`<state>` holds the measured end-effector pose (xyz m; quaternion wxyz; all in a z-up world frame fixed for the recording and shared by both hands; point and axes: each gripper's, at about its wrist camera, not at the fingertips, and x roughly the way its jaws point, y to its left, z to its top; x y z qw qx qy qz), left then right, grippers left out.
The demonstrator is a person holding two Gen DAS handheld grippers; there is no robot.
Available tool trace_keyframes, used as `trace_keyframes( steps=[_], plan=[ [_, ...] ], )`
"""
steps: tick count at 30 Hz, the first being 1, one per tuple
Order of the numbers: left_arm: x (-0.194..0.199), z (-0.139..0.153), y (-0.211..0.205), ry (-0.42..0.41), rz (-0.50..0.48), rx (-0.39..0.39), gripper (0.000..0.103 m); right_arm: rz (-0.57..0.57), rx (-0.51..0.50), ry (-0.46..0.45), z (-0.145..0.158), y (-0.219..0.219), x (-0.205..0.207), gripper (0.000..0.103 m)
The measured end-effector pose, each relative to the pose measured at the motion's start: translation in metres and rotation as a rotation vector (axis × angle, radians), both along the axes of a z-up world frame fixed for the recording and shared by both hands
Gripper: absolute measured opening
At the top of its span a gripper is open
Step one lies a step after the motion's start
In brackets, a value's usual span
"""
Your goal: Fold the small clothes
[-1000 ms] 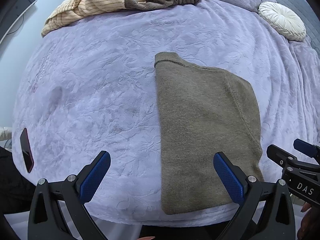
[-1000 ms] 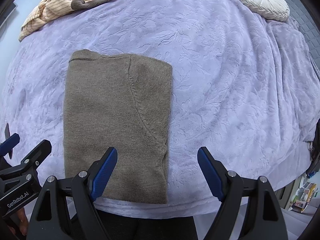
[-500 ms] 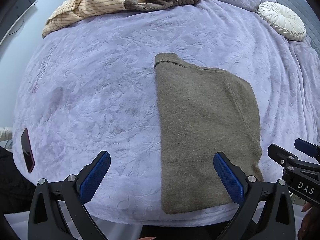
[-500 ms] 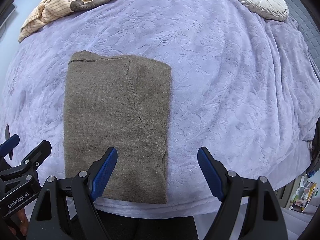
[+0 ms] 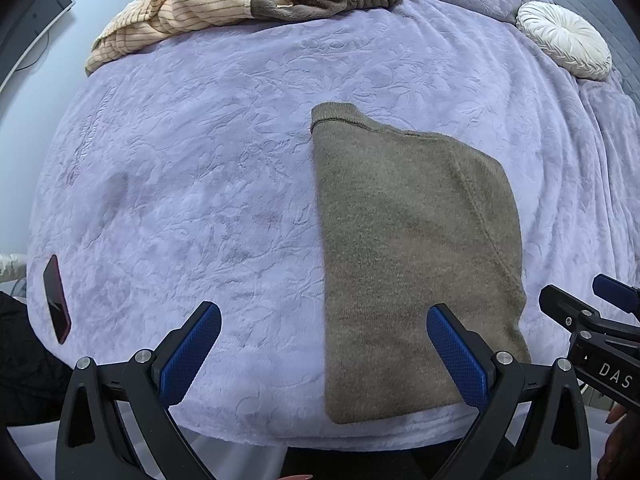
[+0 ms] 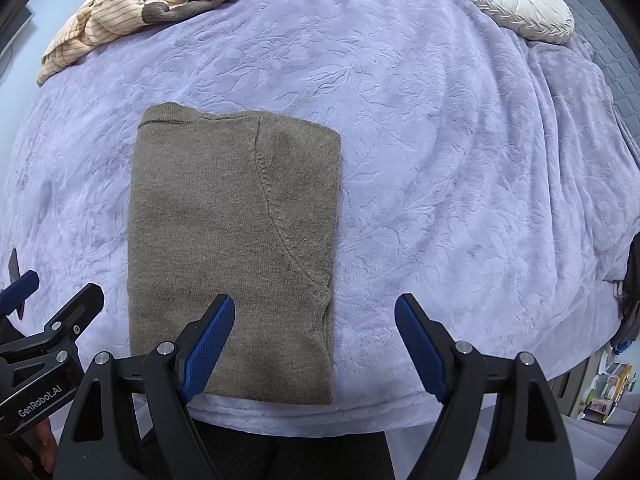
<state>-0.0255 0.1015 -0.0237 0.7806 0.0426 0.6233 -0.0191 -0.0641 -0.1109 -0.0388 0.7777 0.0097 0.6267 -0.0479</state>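
olive sweater [image 6: 232, 240] lies folded on lavender bedspread [image 6: 440, 160].

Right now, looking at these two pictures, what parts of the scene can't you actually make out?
- Sweater: its layers underneath, hidden by the top layer in both views.
- Sweater's near left corner, right wrist view: covered by a finger of the right gripper.
- Clothes pile: cut off by the top edge, both views.
- Dark flat object, left wrist view: too distorted at the rim to identify.
- Items by the bed, right wrist view: too small.

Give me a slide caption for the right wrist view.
Open right gripper poised above a folded olive sweater on the lavender bedspread.
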Motion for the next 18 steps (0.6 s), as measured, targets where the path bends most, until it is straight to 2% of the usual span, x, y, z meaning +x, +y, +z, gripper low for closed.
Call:
trace_keyframes(
  steps=[18],
  plan=[
    [-0.0054,0.0003,0.0018,0.005,-0.006,0.008,0.103,-0.004,0.001,0.0,-0.0002,0.0061,-0.0058,0.085]
  ],
)
